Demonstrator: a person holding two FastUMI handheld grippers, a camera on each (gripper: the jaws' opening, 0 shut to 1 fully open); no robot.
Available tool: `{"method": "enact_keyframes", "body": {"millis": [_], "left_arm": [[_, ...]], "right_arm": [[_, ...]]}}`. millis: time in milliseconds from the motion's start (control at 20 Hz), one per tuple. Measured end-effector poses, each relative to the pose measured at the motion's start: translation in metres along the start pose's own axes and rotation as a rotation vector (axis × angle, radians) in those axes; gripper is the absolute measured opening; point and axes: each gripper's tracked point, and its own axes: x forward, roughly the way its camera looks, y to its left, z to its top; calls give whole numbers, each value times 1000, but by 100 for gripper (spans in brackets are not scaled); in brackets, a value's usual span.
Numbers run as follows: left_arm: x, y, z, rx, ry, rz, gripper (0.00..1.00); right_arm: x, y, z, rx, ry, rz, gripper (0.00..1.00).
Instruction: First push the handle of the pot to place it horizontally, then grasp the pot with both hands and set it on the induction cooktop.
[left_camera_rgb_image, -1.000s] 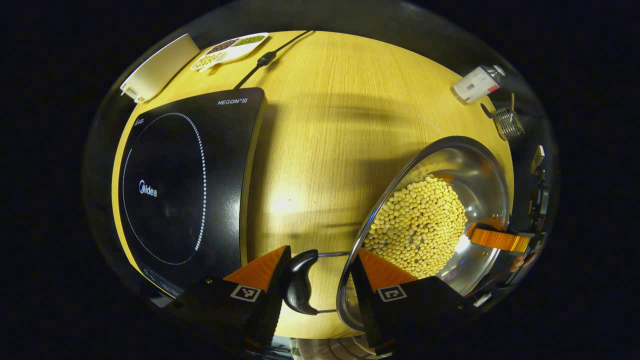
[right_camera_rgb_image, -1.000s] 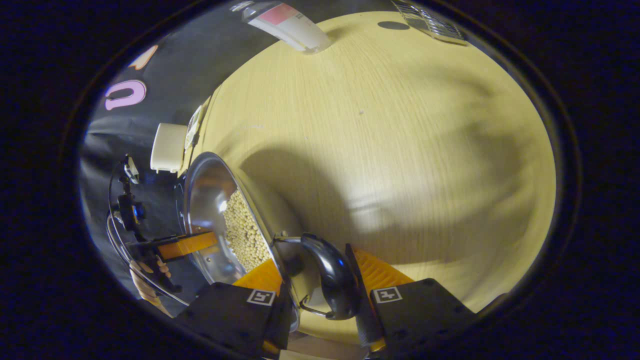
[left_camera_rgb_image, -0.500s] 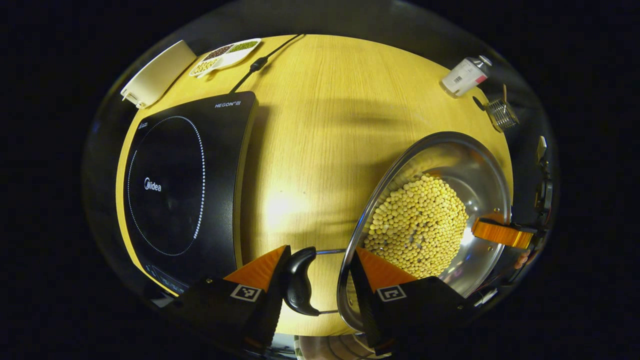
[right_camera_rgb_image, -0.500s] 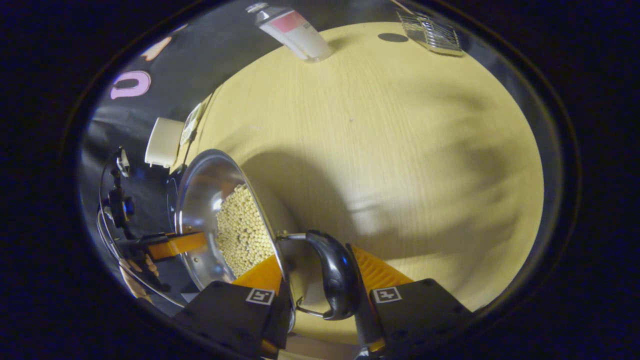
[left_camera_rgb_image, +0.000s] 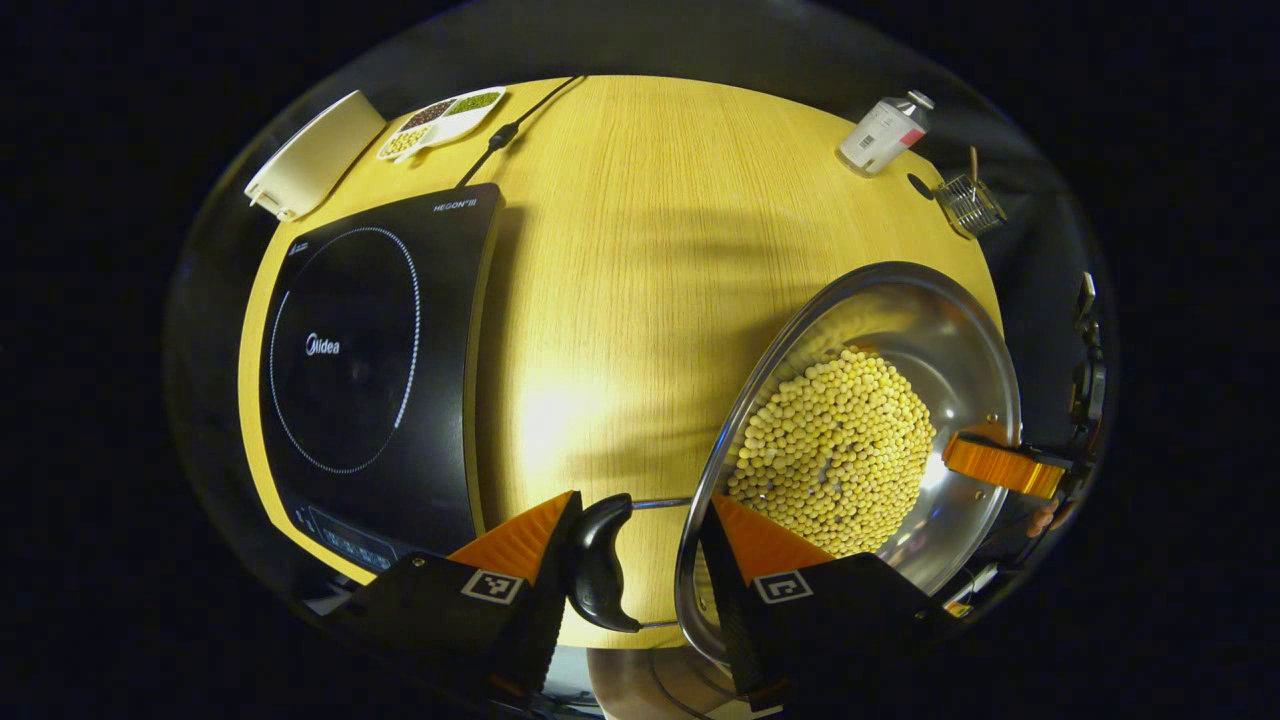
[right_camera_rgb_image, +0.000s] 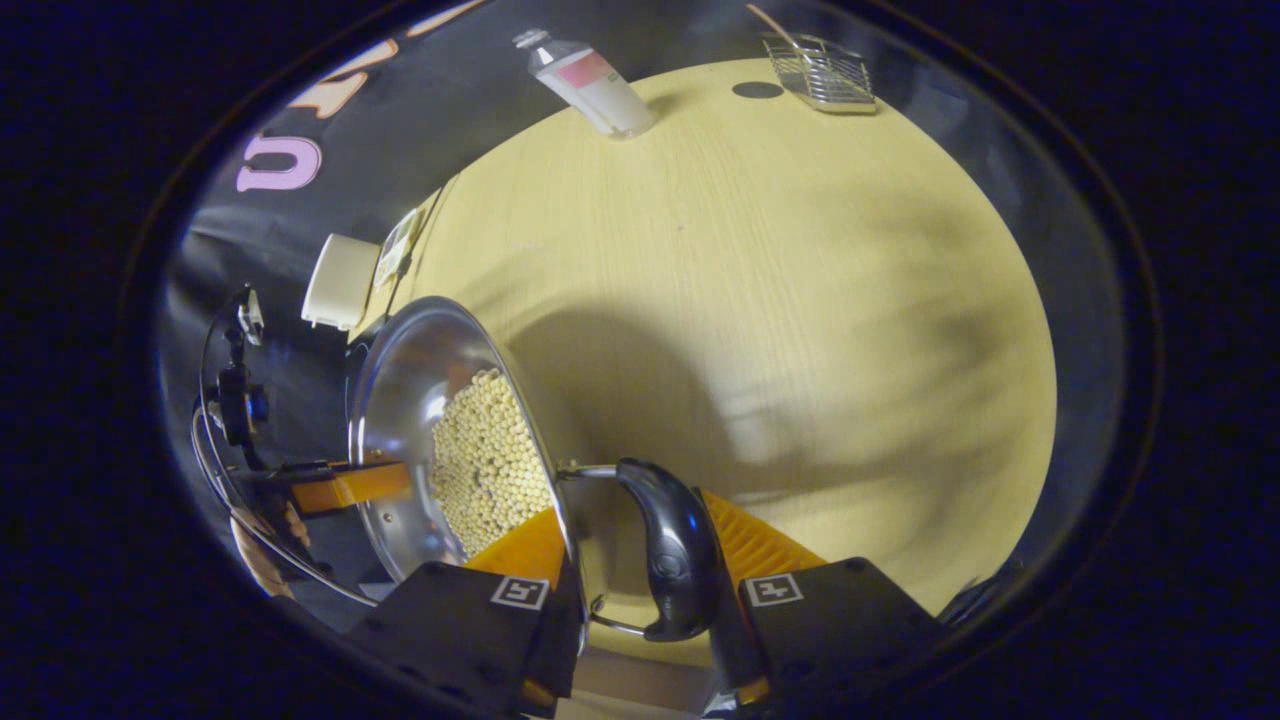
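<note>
A steel pot (left_camera_rgb_image: 940, 330) full of soybeans (left_camera_rgb_image: 835, 455) hangs above the wooden table (left_camera_rgb_image: 640, 250). My left gripper (left_camera_rgb_image: 640, 550) is shut on the pot: one finger presses its black side handle (left_camera_rgb_image: 598, 575), the other sits inside the rim. In the right gripper view my right gripper (right_camera_rgb_image: 640, 545) is shut the same way across the pot's (right_camera_rgb_image: 410, 370) wall and the opposite black handle (right_camera_rgb_image: 675, 550). The black induction cooktop (left_camera_rgb_image: 345, 350) lies flat at the left, apart from the pot. A finger of the other gripper shows on the pot's far rim (left_camera_rgb_image: 1000, 468).
Along the table's far edge stand a white bottle (left_camera_rgb_image: 882, 132) and a small wire basket (left_camera_rgb_image: 968, 203). A divided dish of beans (left_camera_rgb_image: 440, 110), a white box (left_camera_rgb_image: 315, 155) and the cooktop's cable (left_camera_rgb_image: 505, 130) lie beyond the cooktop. A hand (right_camera_rgb_image: 260, 555) holds the left gripper.
Both grippers have risen with the pot held between them, so the table looks farther off. More of the cooktop and of the table's far edge shows now.
</note>
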Motion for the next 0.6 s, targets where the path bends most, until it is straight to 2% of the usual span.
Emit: {"method": "enact_keyframes", "body": {"millis": [100,350,400,600], "left_arm": [[-7,-1,-9,11,-8,4,67],[-23,5,-30,27,1,7,71],[-25,8,-33,33,1,6,69],[-32,23,-46,56,1,-9,69]], "right_arm": [[-7,0,-12,4,-3,5,51],[-19,7,-37,11,-20,4,51],[-21,10,-42,13,-24,2,56],[-26,25,-62,32,-48,-14,56]]}}
